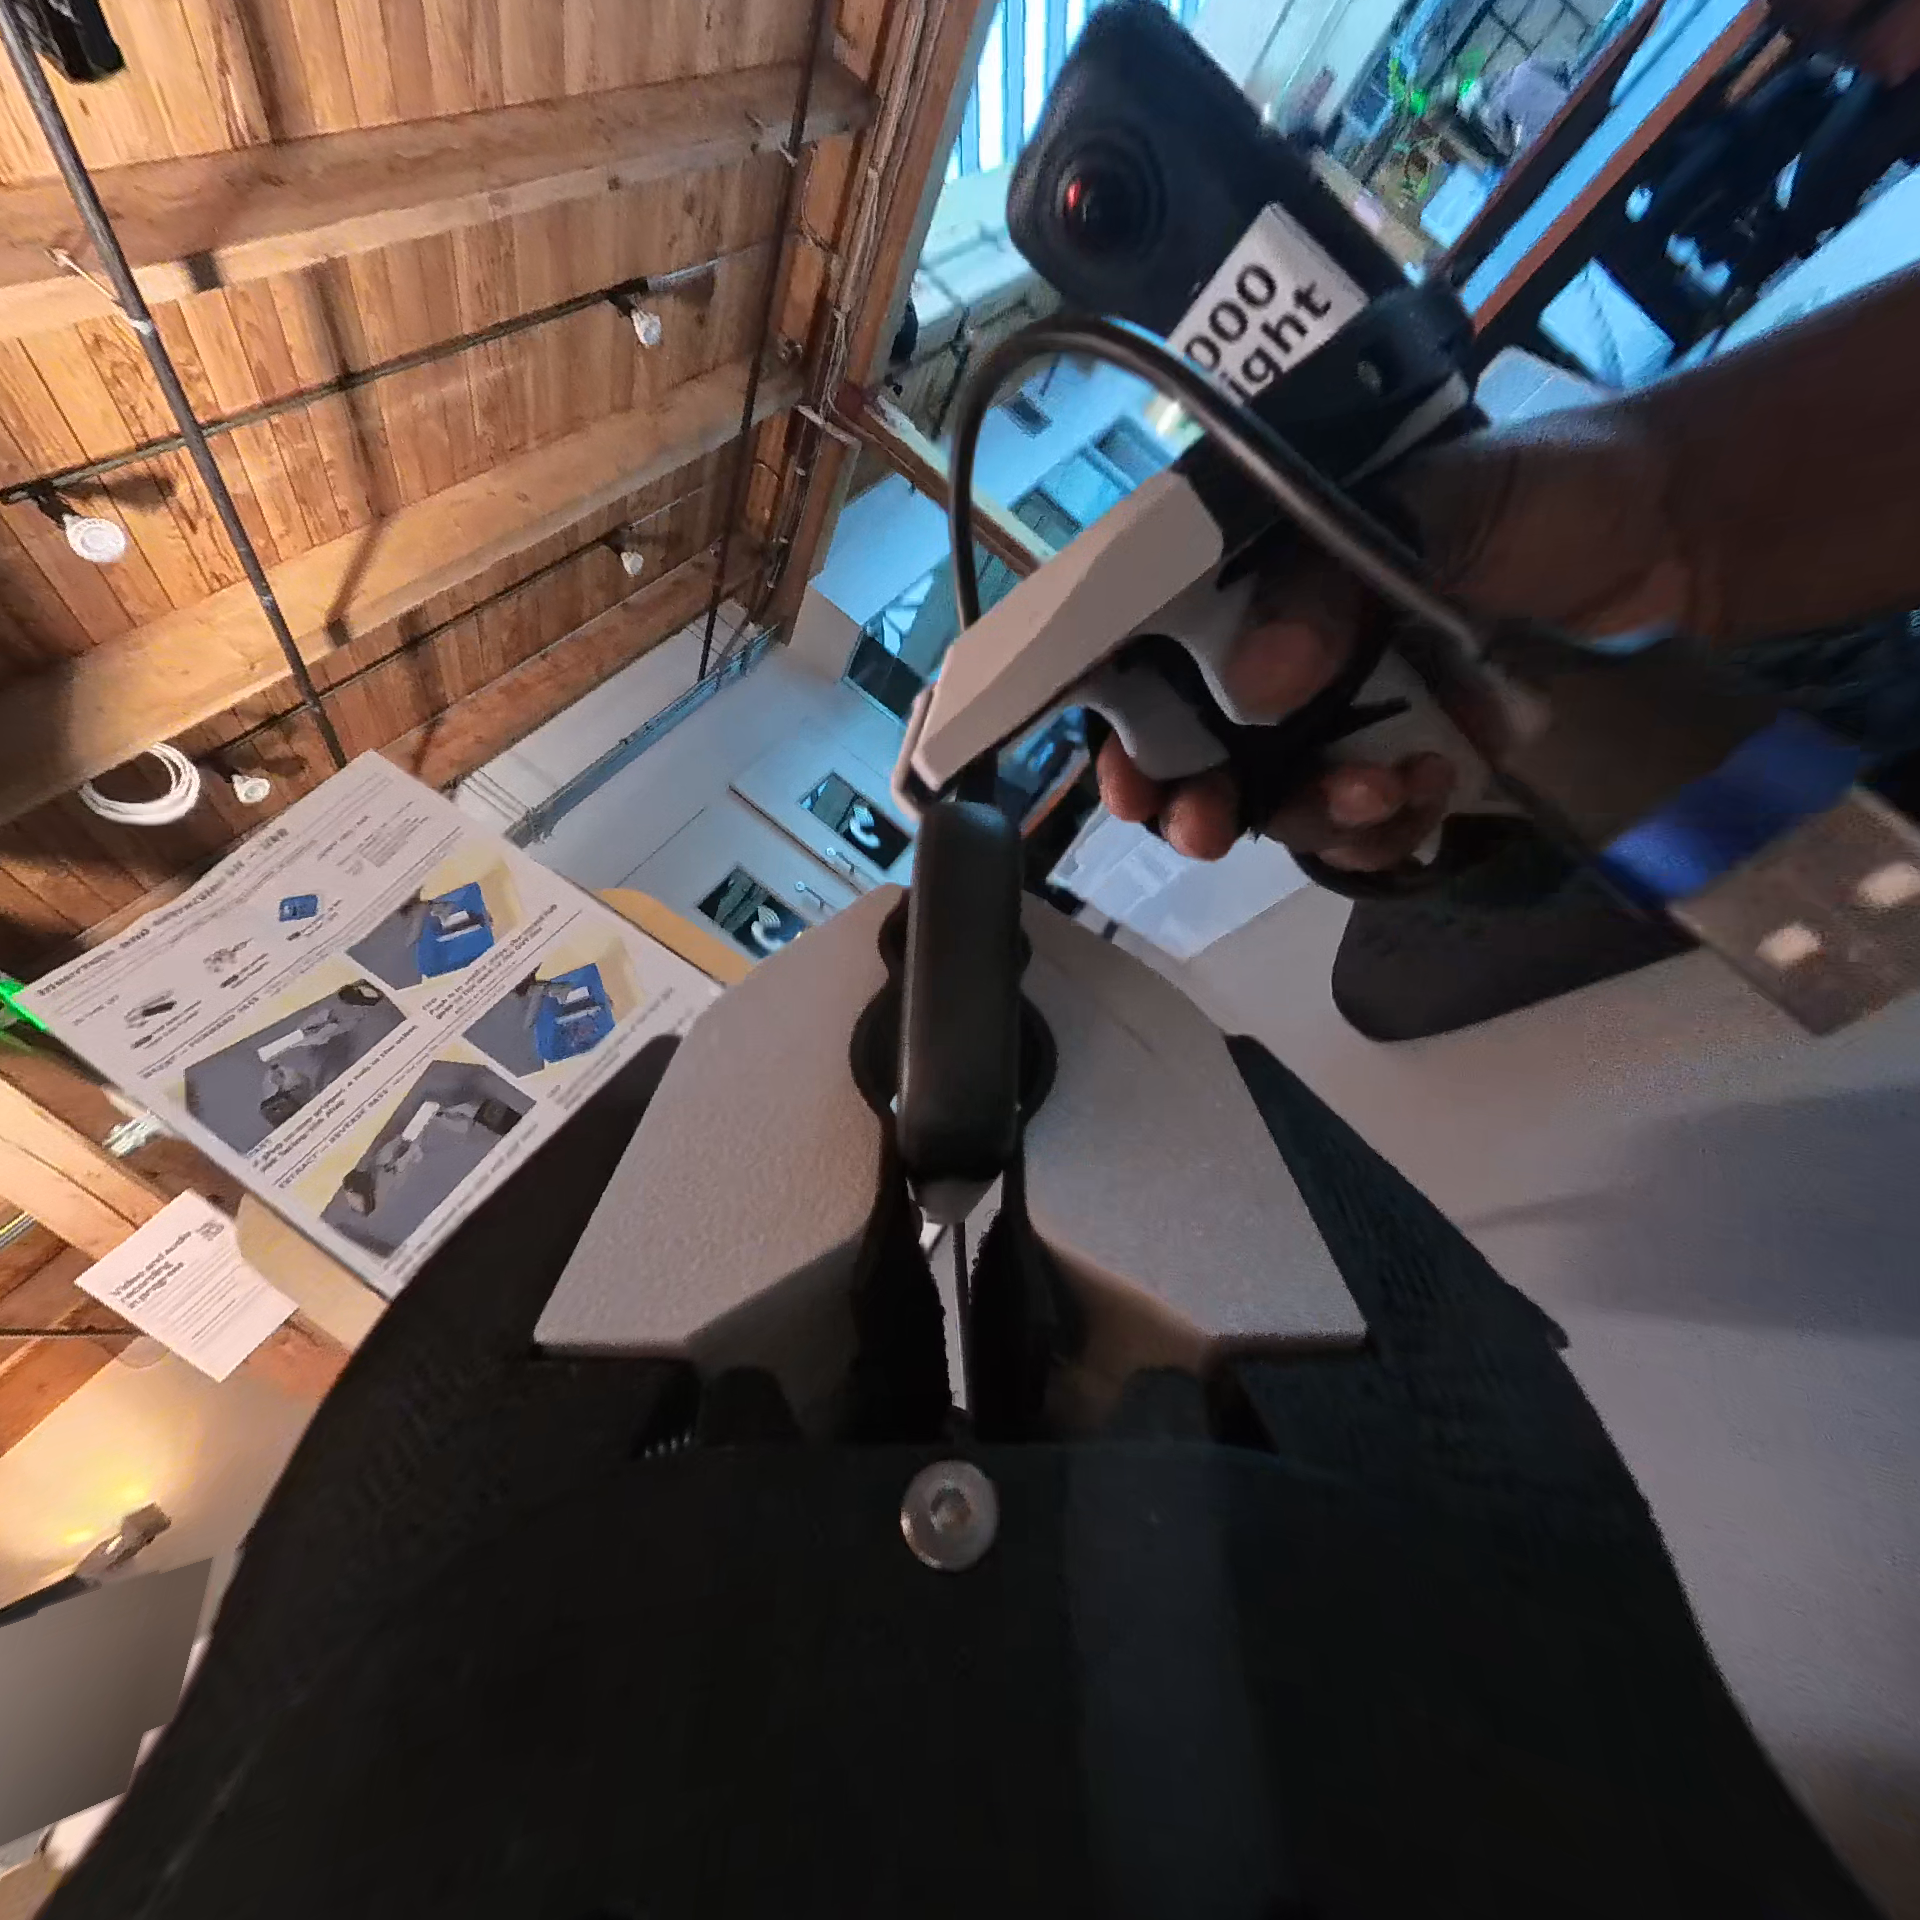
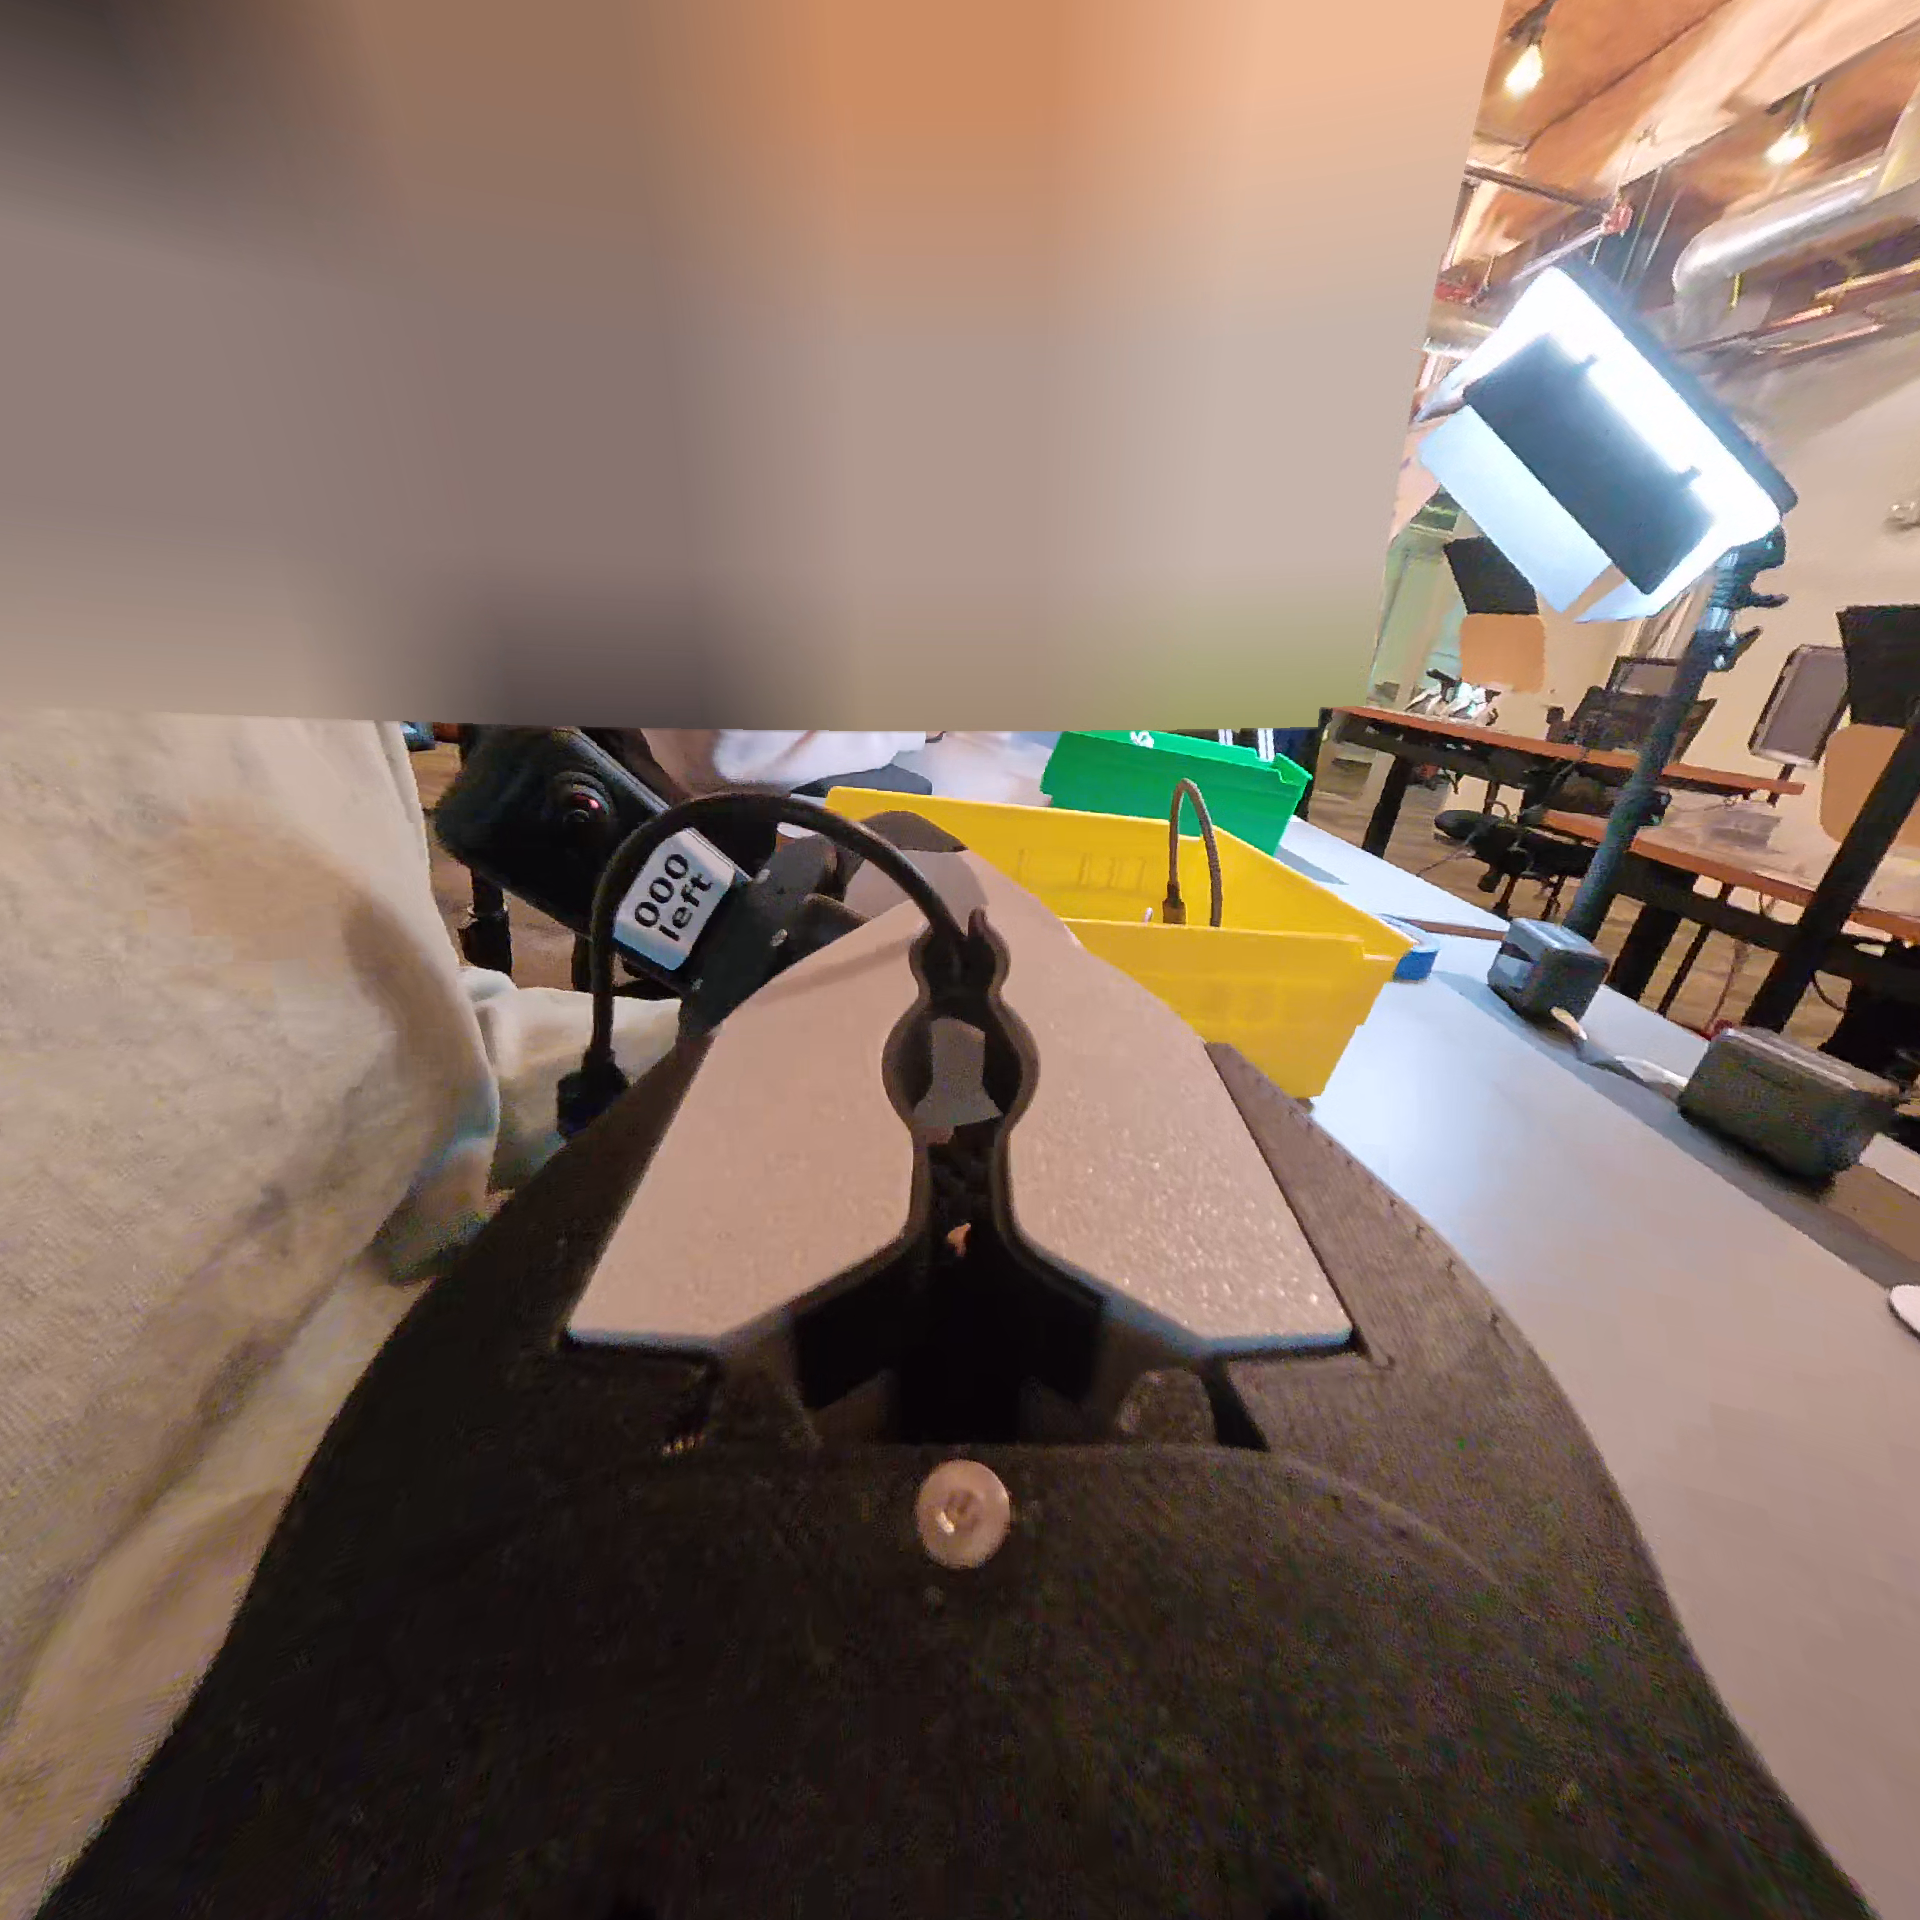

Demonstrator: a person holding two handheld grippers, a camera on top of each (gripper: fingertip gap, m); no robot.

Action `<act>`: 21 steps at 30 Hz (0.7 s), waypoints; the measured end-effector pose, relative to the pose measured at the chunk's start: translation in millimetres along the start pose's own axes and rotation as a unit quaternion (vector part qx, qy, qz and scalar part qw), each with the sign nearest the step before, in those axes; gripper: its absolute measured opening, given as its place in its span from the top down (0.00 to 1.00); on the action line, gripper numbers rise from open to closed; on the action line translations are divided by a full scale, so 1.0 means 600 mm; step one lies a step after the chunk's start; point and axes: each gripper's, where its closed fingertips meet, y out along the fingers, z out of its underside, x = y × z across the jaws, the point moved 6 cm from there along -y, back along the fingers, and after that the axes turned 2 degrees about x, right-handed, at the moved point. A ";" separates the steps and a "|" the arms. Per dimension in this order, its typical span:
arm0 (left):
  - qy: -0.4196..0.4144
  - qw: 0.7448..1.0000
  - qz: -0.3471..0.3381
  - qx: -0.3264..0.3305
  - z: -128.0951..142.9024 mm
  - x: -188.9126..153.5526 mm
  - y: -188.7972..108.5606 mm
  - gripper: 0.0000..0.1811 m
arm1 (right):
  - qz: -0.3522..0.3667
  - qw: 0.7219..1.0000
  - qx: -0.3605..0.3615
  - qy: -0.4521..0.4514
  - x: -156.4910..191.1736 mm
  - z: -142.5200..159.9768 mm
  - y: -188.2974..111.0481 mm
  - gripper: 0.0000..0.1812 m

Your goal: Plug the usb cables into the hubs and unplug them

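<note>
While both jaws clamp the black cable, yellow bin sits beyond.

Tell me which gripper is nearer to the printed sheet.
Left. The sheet lies just left of the left gripper; the right gripper is farther off, up right.

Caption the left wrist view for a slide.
Left gripper shut on a black hub, its cable looping to the right gripper.
</note>
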 end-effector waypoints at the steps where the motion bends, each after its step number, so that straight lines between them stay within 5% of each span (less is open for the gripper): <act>1: -0.011 1.000 -0.004 -0.020 -0.005 0.003 -0.003 0.93 | -0.005 1.000 -0.001 -0.013 0.008 -0.007 0.003 0.98; 12: -0.008 1.000 0.008 -0.020 -0.006 -0.004 0.001 0.93 | -0.010 0.997 0.037 -0.064 0.011 -0.012 -0.012 0.98; 16: -0.073 0.995 -0.058 -0.027 0.008 0.047 -0.025 0.93 | 0.071 0.990 -0.123 -0.011 -0.034 -0.062 -0.117 0.99; 21: -0.056 0.998 -0.030 -0.017 0.011 0.033 -0.018 0.93 | 0.164 0.982 0.039 -0.088 -0.029 -0.077 -0.146 0.99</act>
